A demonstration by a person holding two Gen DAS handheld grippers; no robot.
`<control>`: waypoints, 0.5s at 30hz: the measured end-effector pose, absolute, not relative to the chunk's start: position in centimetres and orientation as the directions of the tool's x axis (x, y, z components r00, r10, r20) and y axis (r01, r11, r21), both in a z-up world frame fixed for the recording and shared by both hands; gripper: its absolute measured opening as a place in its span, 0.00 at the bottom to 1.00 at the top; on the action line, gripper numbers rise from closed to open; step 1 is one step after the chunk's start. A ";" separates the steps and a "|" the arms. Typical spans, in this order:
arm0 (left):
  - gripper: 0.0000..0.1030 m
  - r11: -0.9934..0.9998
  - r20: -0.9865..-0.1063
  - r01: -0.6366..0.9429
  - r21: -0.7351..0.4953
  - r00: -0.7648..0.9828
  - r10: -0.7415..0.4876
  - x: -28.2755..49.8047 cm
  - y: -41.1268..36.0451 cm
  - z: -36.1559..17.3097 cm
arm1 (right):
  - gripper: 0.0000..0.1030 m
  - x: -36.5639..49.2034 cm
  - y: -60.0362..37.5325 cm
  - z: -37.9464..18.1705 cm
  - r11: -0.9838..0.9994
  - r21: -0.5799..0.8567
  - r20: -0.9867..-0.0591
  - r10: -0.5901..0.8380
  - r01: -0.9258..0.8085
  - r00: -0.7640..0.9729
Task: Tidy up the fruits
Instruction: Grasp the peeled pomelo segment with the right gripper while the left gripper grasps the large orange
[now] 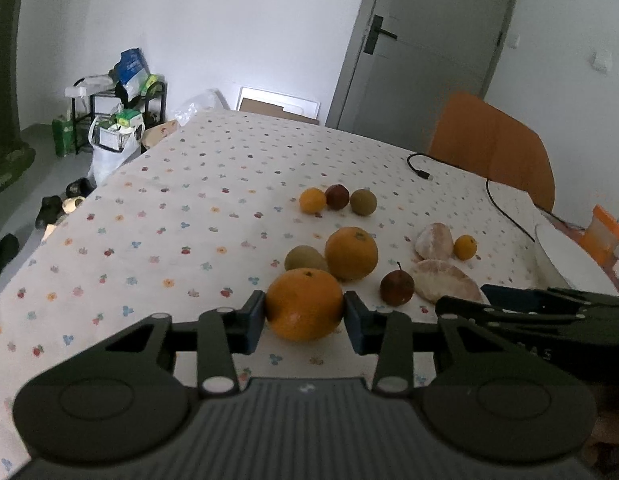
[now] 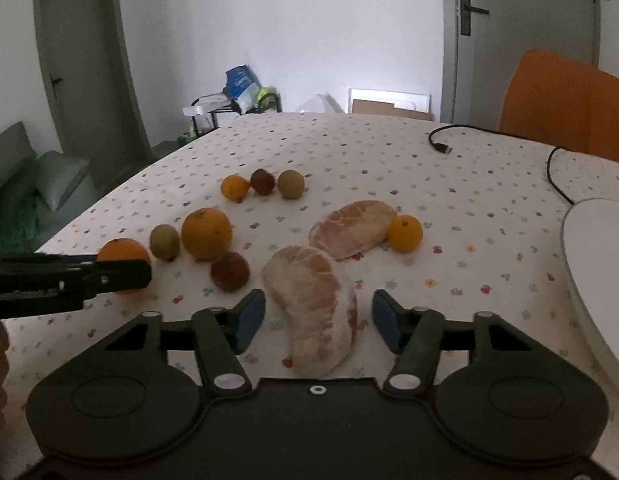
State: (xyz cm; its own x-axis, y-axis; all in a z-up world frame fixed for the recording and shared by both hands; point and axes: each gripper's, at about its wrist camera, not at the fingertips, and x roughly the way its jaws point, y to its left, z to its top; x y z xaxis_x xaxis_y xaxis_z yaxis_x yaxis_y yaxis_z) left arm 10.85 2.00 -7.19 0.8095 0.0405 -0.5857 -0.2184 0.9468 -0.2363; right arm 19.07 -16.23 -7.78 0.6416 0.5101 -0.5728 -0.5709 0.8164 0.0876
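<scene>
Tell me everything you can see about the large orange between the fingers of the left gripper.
The large round orange has a smooth, slightly dimpled peel and a small dark stem scar on top. It looks whole and unpeeled. It sits between the blue pads of the left gripper, which press both its sides. A brownish-green kiwi lies just behind it on the white flower-print tablecloth.

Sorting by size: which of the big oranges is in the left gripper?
The nearest big orange, clamped between the left gripper pads; the other big orange sits free beside a kiwi.
</scene>
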 end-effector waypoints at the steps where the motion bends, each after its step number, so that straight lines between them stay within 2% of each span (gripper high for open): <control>1: 0.39 0.944 -0.588 -0.221 -0.246 0.808 0.036 10.9 2.0 -7.3 | 0.51 19.1 -16.2 -7.8 0.818 0.084 -0.572 0.507 -0.568 0.645; 4: 0.39 0.946 -0.584 -0.219 -0.239 0.811 0.040 10.9 1.4 -7.4 | 0.39 19.1 -16.2 -7.7 0.810 0.086 -0.570 0.518 -0.580 0.638; 15: 0.39 0.962 -0.560 -0.170 -0.214 0.828 0.022 10.6 -0.9 -6.5 | 0.36 17.2 -18.4 -7.6 0.804 0.123 -0.544 0.545 -0.582 0.638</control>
State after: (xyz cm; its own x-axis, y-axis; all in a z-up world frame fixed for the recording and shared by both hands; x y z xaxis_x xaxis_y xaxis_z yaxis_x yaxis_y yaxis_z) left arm 10.61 -0.91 -6.48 0.8284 0.0215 -0.5597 -0.1699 0.9618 -0.2145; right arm 17.23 -18.37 -7.56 0.6382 0.5449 -0.5439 -0.5817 0.8041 0.1231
